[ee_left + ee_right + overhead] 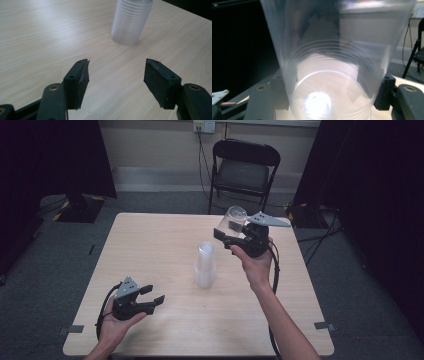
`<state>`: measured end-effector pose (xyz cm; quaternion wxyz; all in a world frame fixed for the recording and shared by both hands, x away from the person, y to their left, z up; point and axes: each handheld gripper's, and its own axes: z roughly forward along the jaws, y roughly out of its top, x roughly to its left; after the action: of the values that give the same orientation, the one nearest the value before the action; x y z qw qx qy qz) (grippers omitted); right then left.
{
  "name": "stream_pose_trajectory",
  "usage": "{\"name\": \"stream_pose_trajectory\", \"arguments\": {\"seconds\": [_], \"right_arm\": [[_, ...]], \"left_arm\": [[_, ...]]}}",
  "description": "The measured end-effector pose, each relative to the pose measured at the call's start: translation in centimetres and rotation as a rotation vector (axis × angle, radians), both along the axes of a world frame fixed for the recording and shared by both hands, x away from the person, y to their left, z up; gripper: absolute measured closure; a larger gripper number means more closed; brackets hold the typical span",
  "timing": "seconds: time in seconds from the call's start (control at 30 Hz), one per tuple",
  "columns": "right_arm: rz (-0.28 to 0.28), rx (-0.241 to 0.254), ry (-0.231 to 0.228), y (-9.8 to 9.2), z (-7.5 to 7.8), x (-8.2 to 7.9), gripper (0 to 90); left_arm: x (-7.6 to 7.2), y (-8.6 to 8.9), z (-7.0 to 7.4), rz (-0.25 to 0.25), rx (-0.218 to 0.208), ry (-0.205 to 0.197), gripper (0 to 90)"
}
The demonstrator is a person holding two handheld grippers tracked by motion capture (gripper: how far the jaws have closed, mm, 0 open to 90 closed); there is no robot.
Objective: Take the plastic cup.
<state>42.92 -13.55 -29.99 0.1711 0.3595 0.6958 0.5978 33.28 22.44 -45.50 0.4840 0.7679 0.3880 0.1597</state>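
**Operator:** While the right tongs (231,236) are pinching the single clear cup (232,219) near its base, that cup is hanging in the air above the far right part of the worktop (150,250), tilted, mouth pointing away from the hand. In the right gripper view the cup wall (337,75) is sitting squarely between the two black jaws.

**Inspector:** Where is the stack of cups (205,265) standing?

**Operator:** It is standing upside down near the middle of the worktop, well apart from every edge. The left tongs (152,295) are resting near the near left corner, spread, with nothing between them; in the left gripper view they are pointing toward the stack (131,21).

**Inspector:** What is likely to fail from here?

**Operator:** Thin plastic is probably flexing under the pinch. Too much pressure is likely to crack or buckle the wall; too little is likely to let the smooth, tapered cup slide out and drop. With the cup tilted, a quick swing is risking a twist in the grip. The stack looks tall and light, so a brush from either hand could be tipping it over.

**Inspector:** Any markings?

**Operator:** No brand, label or readable writing is showing on the cups, the tongs or the worktop.
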Motion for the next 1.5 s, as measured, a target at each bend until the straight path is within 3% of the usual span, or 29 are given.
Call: {"name": "stream_pose_trajectory", "arguments": {"seconds": [0.03,0.13,0.23,0.4,0.67,0.7,0.77,0.87,0.97,1.03,1.13,1.23,1.4,1.5], "right_arm": [[0.003,0.004,0.006,-0.1,-0.1,-0.2,32.5],[-0.002,-0.01,0.012,-0.5,-0.5,-1.1,32.5],[0.004,-0.011,0.006,-0.9,-0.6,-2.0,32.5],[0.007,-0.013,0.004,-1.5,-1.0,-3.1,32.7],[0.021,0.012,0.074,-2.4,-3.5,-4.4,32.9],[0.022,0.009,0.081,-2.4,-3.8,-4.4,32.9],[0.022,-0.003,0.094,-2.4,-4.4,-4.6,32.9],[0.028,-0.007,0.117,-2.5,-5.5,-4.9,32.9],[0.036,0.002,0.138,-2.6,-6.3,-5.2,32.9],[0.048,-0.001,0.159,-2.4,-6.9,-5.3,32.9],[0.058,-0.001,0.177,-1.9,-7.6,-5.6,32.9],[0.05,0.006,0.192,-1.6,-7.8,-5.8,32.3],[0.085,0.038,0.204,-1.3,-7.5,-6.2,32.3],[0.098,0.034,0.209,-1.0,-7.5,-6.4,32.3]], "left_arm": [[0.1,0.0,0.0,-0.001,0.012,0.003,36.5],[0.3,0.0,-0.2,0.008,-0.018,0.078,31.2],[0.2,0.0,-0.1,0.005,-0.025,0.087,31.6],[0.0,0.0,0.2,0.015,-0.026,0.075,25.6],[-0.3,-0.3,0.5,0.023,-0.024,0.06,19.4],[-0.2,-0.5,0.3,0.0,-0.022,0.069,19.7],[-0.2,-0.8,0.0,0.005,0.013,0.089,20.0],[-0.2,-1.1,-0.3,-0.005,0.011,0.097,22.3],[-0.3,-1.2,-0.2,-0.022,0.004,0.072,21.5],[-0.5,-1.3,0.0,-0.028,0.017,0.041,27.8],[-0.5,-1.7,0.1,-0.026,0.013,0.03,31.7],[-0.3,-2.2,0.1,-0.05,0.019,0.041,31.6],[0.2,-3.7,0.5,-0.078,0.027,0.041,34.8],[0.8,-4.6,1.3,-0.107,0.024,0.049,30.7]]}}
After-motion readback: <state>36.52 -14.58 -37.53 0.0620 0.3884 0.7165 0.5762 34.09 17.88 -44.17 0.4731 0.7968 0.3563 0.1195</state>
